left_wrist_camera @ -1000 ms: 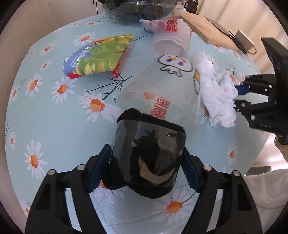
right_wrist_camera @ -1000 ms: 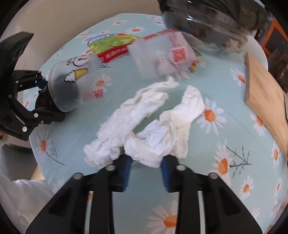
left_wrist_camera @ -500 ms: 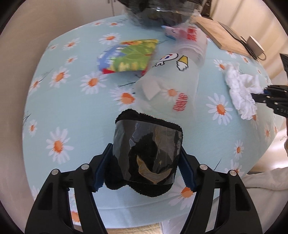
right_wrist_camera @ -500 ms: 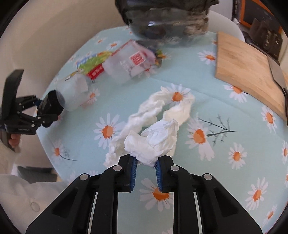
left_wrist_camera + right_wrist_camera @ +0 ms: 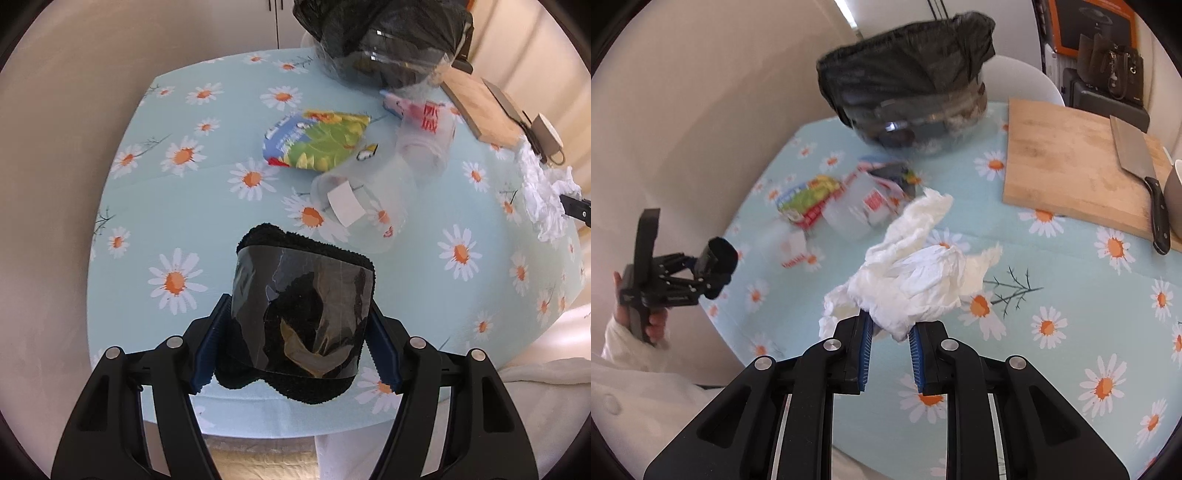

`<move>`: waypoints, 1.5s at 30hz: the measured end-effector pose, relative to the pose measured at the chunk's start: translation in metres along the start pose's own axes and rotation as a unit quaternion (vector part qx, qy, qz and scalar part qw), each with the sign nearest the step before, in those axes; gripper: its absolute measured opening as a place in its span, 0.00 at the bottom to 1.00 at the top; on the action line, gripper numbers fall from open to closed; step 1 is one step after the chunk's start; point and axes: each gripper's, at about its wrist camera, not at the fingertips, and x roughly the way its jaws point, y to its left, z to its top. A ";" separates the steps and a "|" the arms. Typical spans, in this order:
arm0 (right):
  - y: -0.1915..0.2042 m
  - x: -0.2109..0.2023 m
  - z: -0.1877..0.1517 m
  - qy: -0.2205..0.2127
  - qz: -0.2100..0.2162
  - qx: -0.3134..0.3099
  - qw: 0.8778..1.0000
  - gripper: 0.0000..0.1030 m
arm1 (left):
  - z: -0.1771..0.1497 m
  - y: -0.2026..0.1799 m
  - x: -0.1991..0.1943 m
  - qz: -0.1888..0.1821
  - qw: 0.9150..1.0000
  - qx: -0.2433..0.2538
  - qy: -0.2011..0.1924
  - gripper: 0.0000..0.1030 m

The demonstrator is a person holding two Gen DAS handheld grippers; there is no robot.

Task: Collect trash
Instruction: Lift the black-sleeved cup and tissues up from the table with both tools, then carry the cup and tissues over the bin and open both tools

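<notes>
**anon1:** Since a second ago both grippers have come up off the daisy tablecloth point(image 5: 155, 206), and the white tissue wad point(image 5: 916, 280) that was lying flat now hangs lifted above it. Big stuff first: bin with the black bag point(image 5: 908, 74) sits at the far edge of the table, wooden cutting board point(image 5: 1067, 162) to its right with a cleaver point(image 5: 1137, 158) lying on it.

**anon2:** And the rest of the trash?

**anon1:** Two clear plastic cups point(image 5: 369, 195) on their sides mid-table, touching each other, and a green and yellow snack wrapper point(image 5: 317, 142) just beside them on the cloth.

**anon2:** Grippers?

**anon1:** Left gripper point(image 5: 295, 347) is clamped on a black fuzzy roll with a shiny dark band point(image 5: 301, 317), held over the near table edge. Right gripper point(image 5: 890, 347) has its blue pads point(image 5: 866, 343) pinched on the bottom of the tissue wad.
</notes>
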 end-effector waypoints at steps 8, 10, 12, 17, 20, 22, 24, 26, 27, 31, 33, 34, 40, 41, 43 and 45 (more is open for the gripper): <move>0.017 -0.022 0.022 -0.027 0.011 -0.005 1.000 0.17 | 0.023 -0.015 -0.028 -0.007 0.999 0.032 0.004 0.66; 0.023 -0.028 0.028 -0.035 0.012 -0.012 0.999 0.17 | 0.029 -0.019 -0.036 -0.009 0.999 0.039 -0.005 0.66; 0.030 -0.034 0.036 -0.042 0.014 -0.021 0.999 0.17 | 0.037 -0.025 -0.043 -0.007 0.999 0.051 -0.015 0.66; 0.043 -0.048 0.053 -0.057 0.007 -0.044 0.997 0.17 | 0.053 -0.044 -0.062 -0.014 0.995 0.095 -0.040 0.66; 0.048 -0.058 0.062 -0.069 0.003 -0.051 0.996 0.17 | 0.061 -0.055 -0.070 -0.013 0.992 0.117 -0.054 0.66; 0.049 -0.065 0.067 -0.078 0.002 -0.054 0.995 0.17 | 0.067 -0.060 -0.073 -0.015 0.990 0.129 -0.061 0.66; 0.051 -0.072 0.071 -0.087 -0.006 -0.057 0.995 0.17 | 0.074 -0.066 -0.074 -0.017 0.988 0.138 -0.067 0.66; 0.051 -0.080 0.076 -0.098 -0.011 -0.054 0.994 0.17 | 0.082 -0.070 -0.075 -0.021 0.987 0.143 -0.075 0.66; 0.050 -0.084 0.080 -0.102 -0.007 -0.052 0.993 0.17 | 0.086 -0.072 -0.077 -0.025 0.986 0.143 -0.079 0.66; 0.054 -0.096 0.092 -0.120 -0.023 -0.060 0.991 0.17 | 0.103 -0.077 -0.086 -0.038 0.983 0.147 -0.101 0.66; 0.055 -0.101 0.100 -0.129 -0.033 -0.062 0.989 0.17 | 0.110 -0.081 -0.091 -0.038 0.981 0.154 -0.112 0.66; 0.056 -0.102 0.104 -0.132 -0.037 -0.063 0.989 0.17 | 0.114 -0.082 -0.093 -0.039 0.980 0.156 -0.116 0.66; 0.056 -0.109 0.133 -0.154 -0.054 -0.068 0.984 0.17 | 0.140 -0.083 -0.097 -0.055 0.977 0.162 -0.130 0.66; 0.058 -0.109 0.138 -0.158 -0.058 -0.070 0.983 0.17 | 0.144 -0.082 -0.097 -0.057 0.976 0.164 -0.131 0.66; 0.059 -0.111 0.149 -0.166 -0.060 -0.070 0.982 0.17 | 0.148 -0.081 -0.096 -0.063 0.975 0.167 -0.129 0.66; 0.061 -0.112 0.161 -0.173 -0.060 -0.075 0.980 0.17 | 0.156 -0.080 -0.096 -0.067 0.974 0.172 -0.131 0.66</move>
